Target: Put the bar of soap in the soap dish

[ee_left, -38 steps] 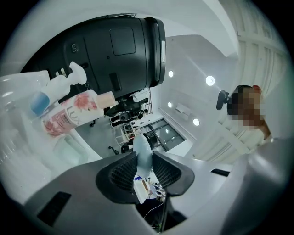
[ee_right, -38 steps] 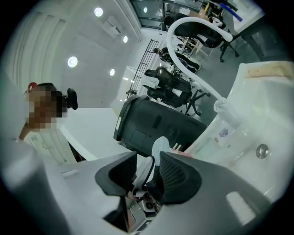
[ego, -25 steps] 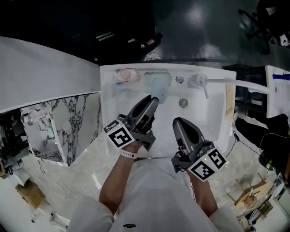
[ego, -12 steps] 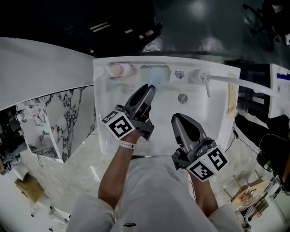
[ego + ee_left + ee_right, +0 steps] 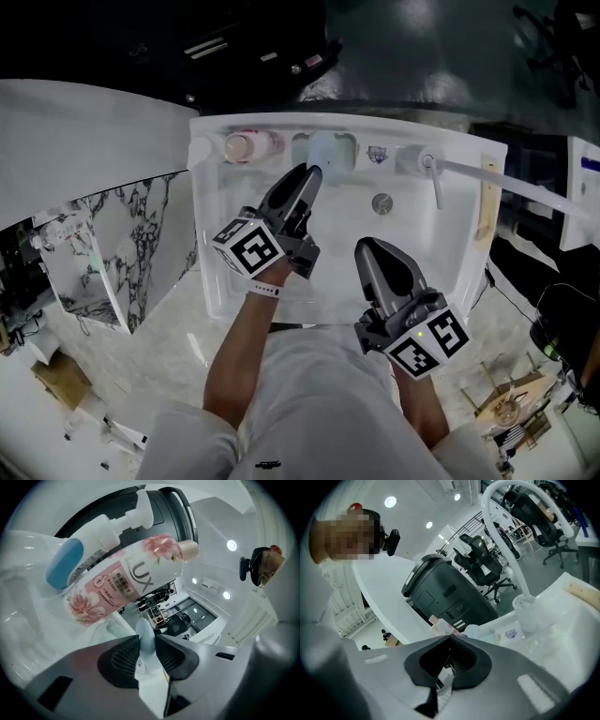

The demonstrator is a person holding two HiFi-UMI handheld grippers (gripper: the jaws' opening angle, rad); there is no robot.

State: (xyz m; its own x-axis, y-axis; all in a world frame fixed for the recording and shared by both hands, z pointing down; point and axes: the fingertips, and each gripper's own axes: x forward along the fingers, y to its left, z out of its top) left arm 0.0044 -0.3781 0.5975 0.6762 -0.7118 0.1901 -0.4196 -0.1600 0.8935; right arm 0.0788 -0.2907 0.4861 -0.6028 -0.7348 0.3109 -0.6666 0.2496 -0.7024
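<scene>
A: State of L gripper (image 5: 312,172)?
B: Clamped on pale-blue soap bar (image 5: 144,637), held edge-on btwn pads.
A: And soap dish (image 5: 302,150)?
B: Just ahead of L tips, at back of sink (image 5: 441,253). Can't tell if bar touching it. Pink LUX bottle (image 5: 124,583) lying beyond, left of tips.
A: R gripper (image 5: 365,248)?
B: Pinched together, nothing btwn. Right of L, nearer body, well short of dish.

An open office or lab with a mock bathroom corner. A white washbasin (image 5: 441,262) stands beside a marble-patterned panel (image 5: 150,234), while black office chairs (image 5: 480,562) and recessed ceiling lights (image 5: 390,501) show behind.
</scene>
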